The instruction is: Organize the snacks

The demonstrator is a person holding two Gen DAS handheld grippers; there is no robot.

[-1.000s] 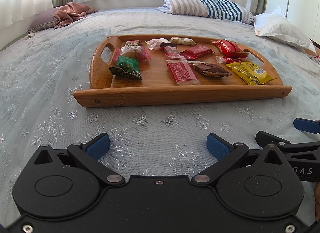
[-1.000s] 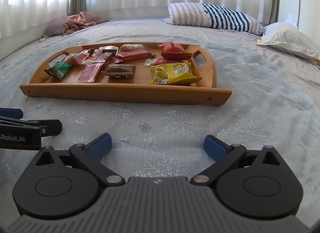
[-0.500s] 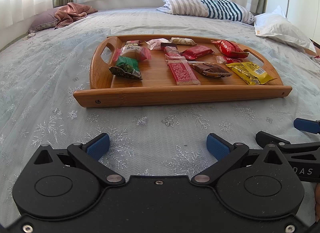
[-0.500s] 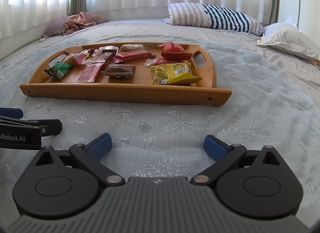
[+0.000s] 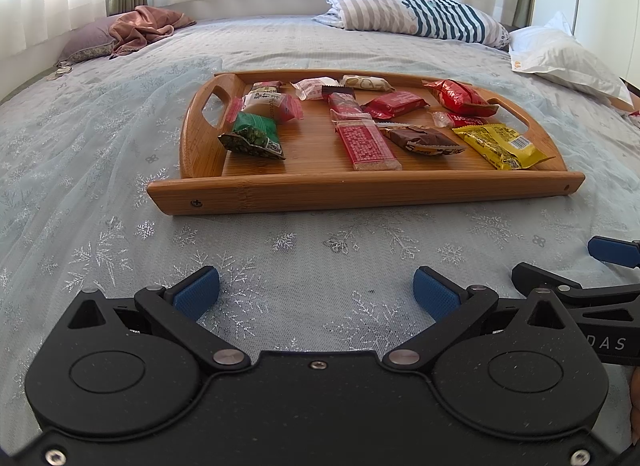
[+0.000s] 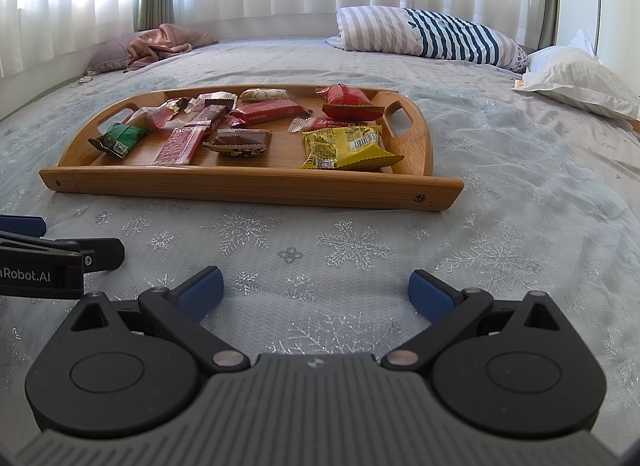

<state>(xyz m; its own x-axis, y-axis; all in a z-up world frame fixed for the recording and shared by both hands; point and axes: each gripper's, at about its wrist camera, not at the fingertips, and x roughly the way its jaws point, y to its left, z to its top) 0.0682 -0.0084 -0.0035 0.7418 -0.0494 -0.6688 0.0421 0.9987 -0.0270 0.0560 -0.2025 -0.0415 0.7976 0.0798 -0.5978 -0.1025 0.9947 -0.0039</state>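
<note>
**A:** What is shown ahead of the two tools?

**B:** A wooden tray [image 5: 360, 189] is seen lying on a bedspread [image 5: 100, 153], straight ahead of the left gripper [image 5: 316, 292] and ahead and slightly to the left of the right gripper [image 6: 314, 290]. All the snacks in view are held inside the tray. A green packet [image 5: 254, 137] is placed at the tray's left end, a long red bar [image 5: 366, 143] and a brown bar [image 5: 420, 139] near the middle, and a yellow packet [image 5: 498, 143] at the right end. Smaller red and pale wrappers are spread along the far side.

**A:** How are the tools held?

**B:** Both are held low over the bedspread, well short of the tray's near rim. The jaws of each are spread wide, and nothing is gripped by either. The right gripper is seen at the right edge of the left view.

**A:** How far along is the organizing judged to be?

**B:** That is not settled. The snacks are gathered in the tray but lie loosely, at mixed angles, some overlapping. Such a scene is fitted equally by snacks collected and laid down, or by snacks awaiting sorting. No snack is seen on the bedspread near the tools.
</note>
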